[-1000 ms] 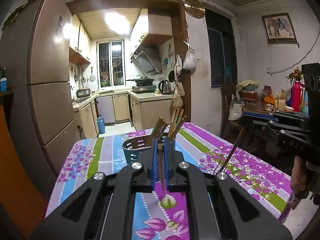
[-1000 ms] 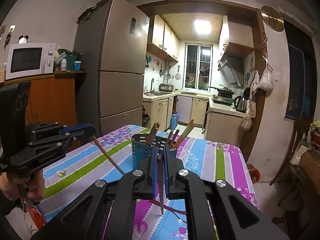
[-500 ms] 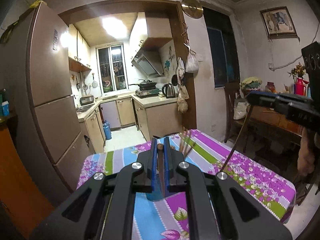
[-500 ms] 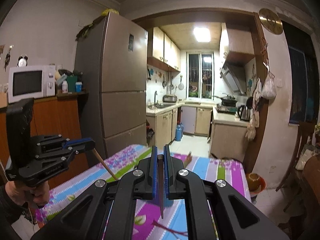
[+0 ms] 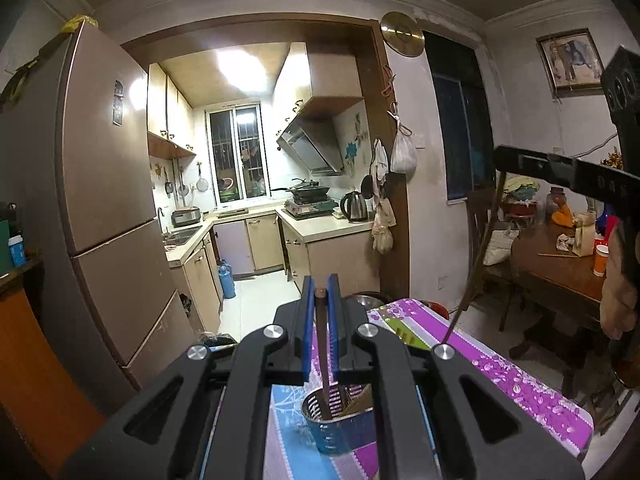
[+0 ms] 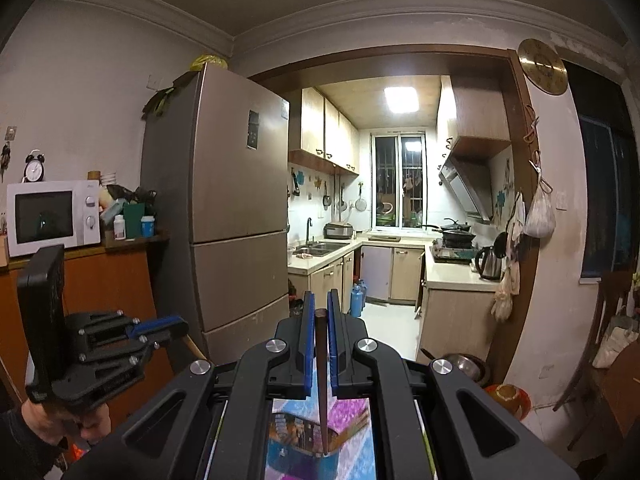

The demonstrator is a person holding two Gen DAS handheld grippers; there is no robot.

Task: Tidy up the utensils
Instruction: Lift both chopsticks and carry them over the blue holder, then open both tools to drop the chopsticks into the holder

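Here each hand-held gripper (image 5: 319, 300) (image 6: 319, 312) pinches a chopstick (image 5: 325, 364) (image 6: 321, 380) above the blue holder (image 5: 340, 424).

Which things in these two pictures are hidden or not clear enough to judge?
- Utensil holder, left wrist view: the gripper body hides its sides.
- Holder's contents, right wrist view: blurred.
- Left gripper chopstick: tip hidden inside the holder.
- Right gripper chopstick: tip depth unclear.
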